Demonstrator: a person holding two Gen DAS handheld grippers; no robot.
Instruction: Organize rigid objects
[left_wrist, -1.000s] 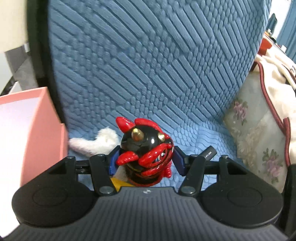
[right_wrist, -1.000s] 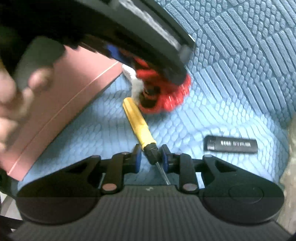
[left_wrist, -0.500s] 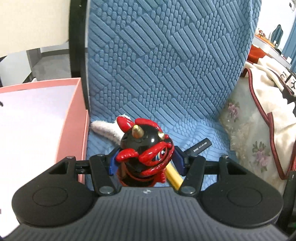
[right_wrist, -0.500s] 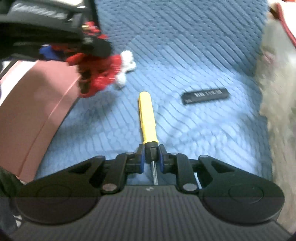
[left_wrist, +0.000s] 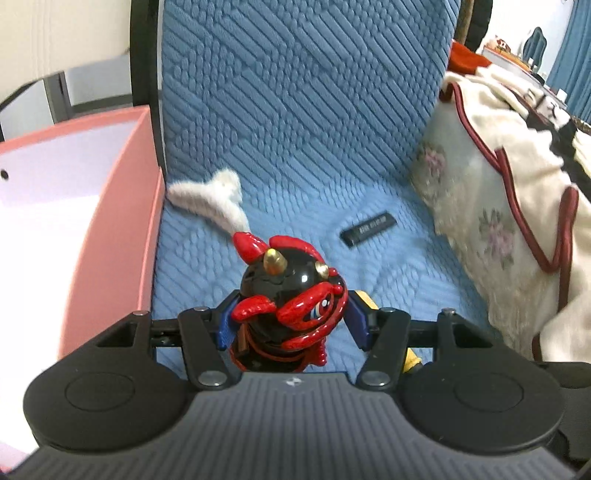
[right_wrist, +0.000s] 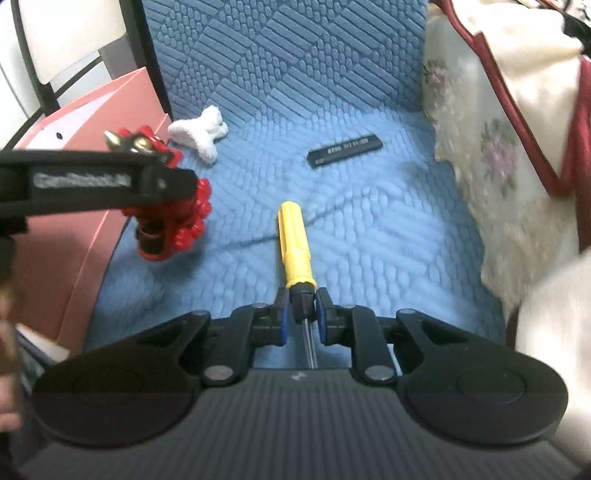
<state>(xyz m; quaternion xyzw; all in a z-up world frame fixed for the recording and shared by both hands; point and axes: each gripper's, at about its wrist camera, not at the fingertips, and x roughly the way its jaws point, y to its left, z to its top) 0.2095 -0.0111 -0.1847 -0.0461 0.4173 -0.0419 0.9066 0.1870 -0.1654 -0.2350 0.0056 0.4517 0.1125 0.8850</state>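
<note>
Left wrist view shows the left gripper (left_wrist: 290, 325) clamped on a black and red horned figurine (left_wrist: 286, 299) at lower centre, its blue pads pressed to both sides. Beyond it on the blue quilted seat cover (left_wrist: 295, 129) lie a white fluffy piece (left_wrist: 210, 197) at centre left and a flat black bar (left_wrist: 368, 229) at centre right. A pink box (left_wrist: 122, 229) fills the left edge; a floral cloth (left_wrist: 491, 229) covers the right. Right wrist view has the right gripper (right_wrist: 301, 317) closed on the black collar of a yellow-handled screwdriver (right_wrist: 294, 245), handle pointing up-frame, metal shaft running back between the fingers. The figurine hangs above the seat at centre left, beside the box
</note>
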